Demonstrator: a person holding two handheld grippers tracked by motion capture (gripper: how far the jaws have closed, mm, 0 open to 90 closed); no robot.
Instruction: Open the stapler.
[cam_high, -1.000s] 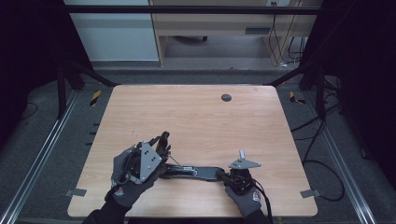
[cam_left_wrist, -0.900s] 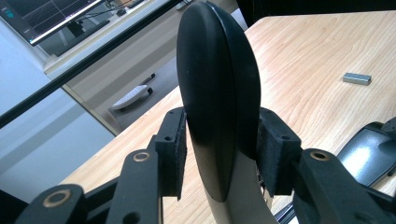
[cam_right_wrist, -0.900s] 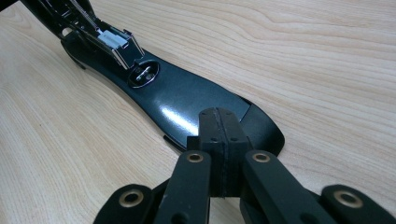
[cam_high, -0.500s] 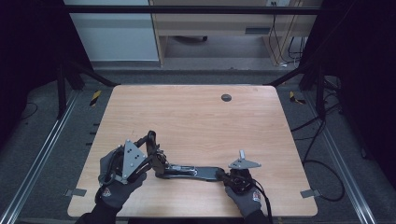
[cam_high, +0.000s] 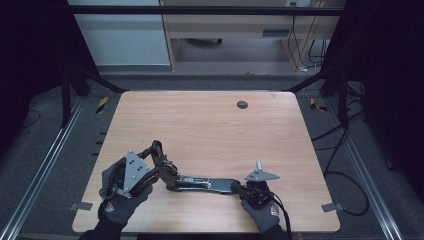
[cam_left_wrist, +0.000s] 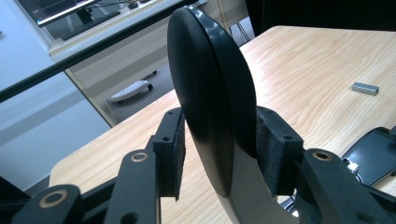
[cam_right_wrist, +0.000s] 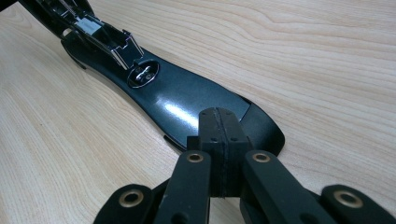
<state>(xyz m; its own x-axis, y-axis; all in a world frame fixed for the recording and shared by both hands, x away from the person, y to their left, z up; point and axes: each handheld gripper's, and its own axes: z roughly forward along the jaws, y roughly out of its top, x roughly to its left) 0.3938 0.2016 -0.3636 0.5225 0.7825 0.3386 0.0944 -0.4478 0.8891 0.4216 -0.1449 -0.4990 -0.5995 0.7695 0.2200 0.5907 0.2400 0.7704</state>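
The worktop carries a long black device body, which lies flat near its near edge, running left to right between the two hands. In the right gripper view the device body shows a glossy, dark top face, a round metal fitting set into it, and an open recess with metal parts farther along.

The right claw sits at the right end of the device body. In the right gripper view its two pads meet with no gap, the tips resting at the rounded end of the device body. The right claw is clenched; whether a thin edge is pinched between the pads cannot be told.

The left claw is at the left end of the device body, the hand behind it in a grey glove. In the left gripper view a black oval cover stands upright on edge between the pads. The right pad lies against it; the left pad stands just beside it. The jaws have just been opening slightly, with the black oval cover between them.

A small grey metal block lies on the worktop, well apart from the left claw. A dark round hole sits in the far part of the worktop.
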